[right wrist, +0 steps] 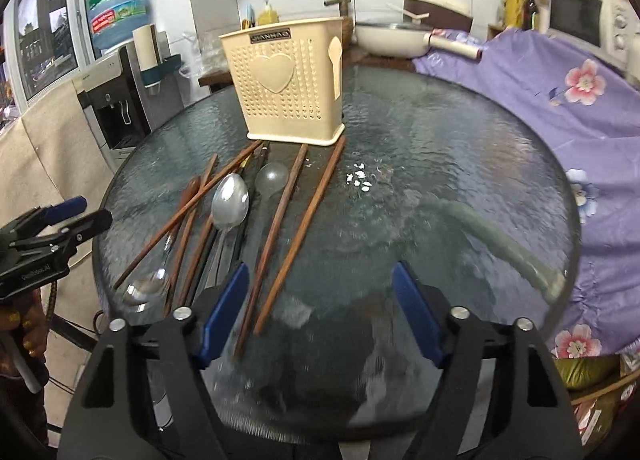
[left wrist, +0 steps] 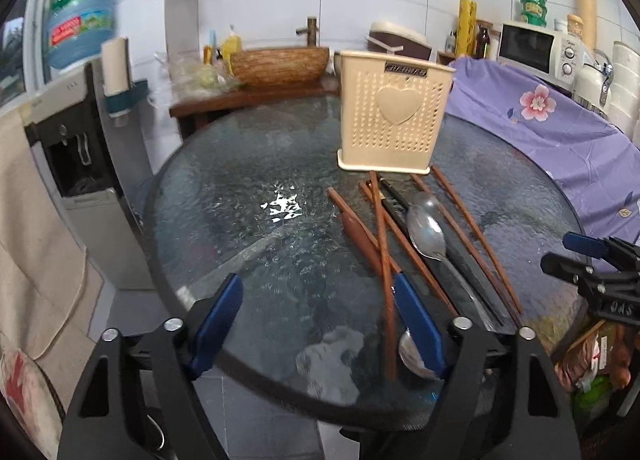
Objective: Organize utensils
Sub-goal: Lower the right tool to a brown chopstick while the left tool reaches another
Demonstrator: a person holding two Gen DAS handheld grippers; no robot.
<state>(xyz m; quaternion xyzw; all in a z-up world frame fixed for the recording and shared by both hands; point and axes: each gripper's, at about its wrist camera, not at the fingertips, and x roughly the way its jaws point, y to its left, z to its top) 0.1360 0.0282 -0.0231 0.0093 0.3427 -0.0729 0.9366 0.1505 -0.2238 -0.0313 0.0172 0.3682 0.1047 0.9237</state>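
The left claw (left wrist: 318, 324) is wide open and holds nothing. It hangs low over the near edge of the round glass desk (left wrist: 240, 188). The right claw (right wrist: 320, 312) is wide open too, and it is empty as well. Each claw shows at the side of the other's view.

All the things to sort lie in a messy pile on the desk, in front of the cream holder (right wrist: 286, 80). The holder stands upright at the far side, and nothing pokes out of its top yet. The brown chopsticks (right wrist: 298, 236) lie crossed over each other, with their far tips near the holder's base. A shiny metal spoon (right wrist: 230, 200) lies in the middle of the pile, bowl toward the holder. A second spoon (left wrist: 412, 352) lies close to the left claw, just under its right finger.

It looks like the job is just starting. A good first pick is likely one chopstick on the edge of the pile, since it lies apart from the others. The claw should come down around its middle and close slowly. Thin sticks may roll on glass. Then lift it, tip it upright, and drop it into the holder's open top.
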